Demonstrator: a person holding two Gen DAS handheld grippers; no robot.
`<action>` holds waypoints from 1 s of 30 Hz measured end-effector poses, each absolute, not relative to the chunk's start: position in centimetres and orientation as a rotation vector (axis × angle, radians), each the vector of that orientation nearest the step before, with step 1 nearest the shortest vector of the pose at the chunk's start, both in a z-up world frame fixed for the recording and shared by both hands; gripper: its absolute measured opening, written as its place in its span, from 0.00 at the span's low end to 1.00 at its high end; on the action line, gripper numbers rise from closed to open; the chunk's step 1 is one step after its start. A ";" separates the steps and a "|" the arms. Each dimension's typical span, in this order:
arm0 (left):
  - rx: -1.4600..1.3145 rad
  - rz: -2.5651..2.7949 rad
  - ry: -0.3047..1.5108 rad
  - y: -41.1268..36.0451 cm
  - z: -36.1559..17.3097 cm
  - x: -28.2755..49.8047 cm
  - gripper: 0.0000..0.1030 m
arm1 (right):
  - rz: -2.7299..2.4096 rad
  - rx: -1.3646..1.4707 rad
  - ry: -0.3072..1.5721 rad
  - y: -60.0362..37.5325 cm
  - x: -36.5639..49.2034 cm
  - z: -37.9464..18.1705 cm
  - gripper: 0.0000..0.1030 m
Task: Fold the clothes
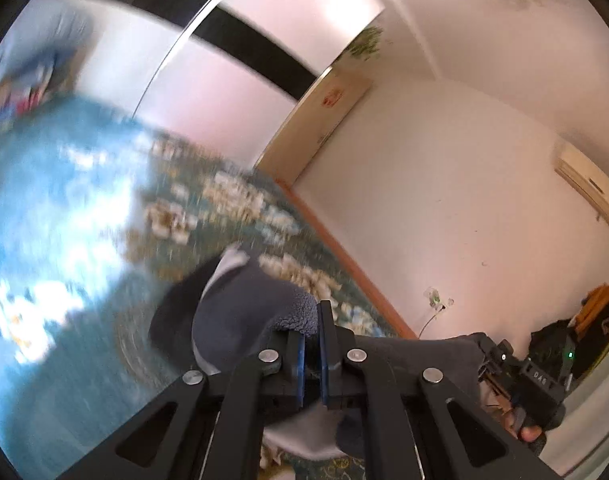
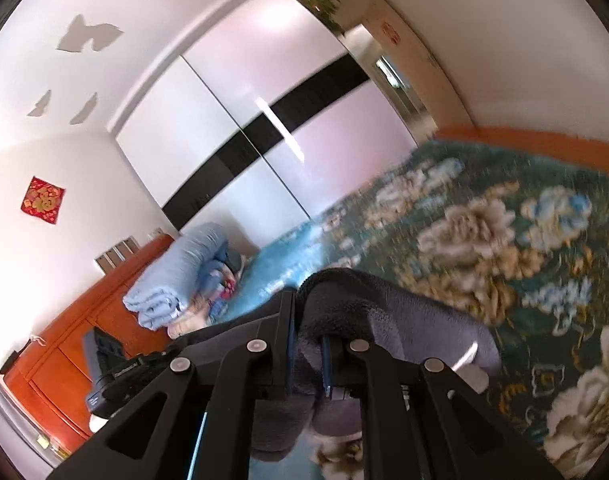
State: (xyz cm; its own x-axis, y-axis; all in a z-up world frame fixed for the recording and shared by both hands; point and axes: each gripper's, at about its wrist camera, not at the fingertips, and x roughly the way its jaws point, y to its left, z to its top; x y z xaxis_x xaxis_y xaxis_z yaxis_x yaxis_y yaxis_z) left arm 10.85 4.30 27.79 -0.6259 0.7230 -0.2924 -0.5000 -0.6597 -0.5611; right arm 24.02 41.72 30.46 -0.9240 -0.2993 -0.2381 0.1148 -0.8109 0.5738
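A dark grey fleece garment [image 1: 240, 304] with a pale lining hangs lifted above the bed. My left gripper [image 1: 312, 320] is shut on one edge of it. The garment stretches to the right toward my right gripper [image 1: 500, 356], seen from the side there. In the right wrist view my right gripper [image 2: 310, 320] is shut on another bunched edge of the same garment [image 2: 416, 316], which drapes down to the right. The left gripper's body [image 2: 120, 372] shows at the lower left.
The bed carries a teal floral bedspread [image 2: 504, 240], with folded light blue bedding [image 2: 172, 276] piled at its head by an orange wooden headboard [image 2: 64, 360]. A white wardrobe [image 2: 264, 120] stands beyond. Bags [image 1: 584, 328] lie by the wall.
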 end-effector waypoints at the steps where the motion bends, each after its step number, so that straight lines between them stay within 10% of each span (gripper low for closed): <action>1: -0.620 2.278 -0.547 3.9 28.5 11.3 0.05 | -2.763 0.446 -0.835 41.5 24.6 31.3 0.10; 18: -0.147 2.410 -0.261 -4.8 45.4 23.2 0.06 | -2.765 0.068 -0.405 33.7 33.5 46.1 0.09; 30: -1.040 2.362 -0.485 -0.8 19.6 1.9 0.06 | -2.736 0.930 -0.649 34.8 12.2 23.7 0.10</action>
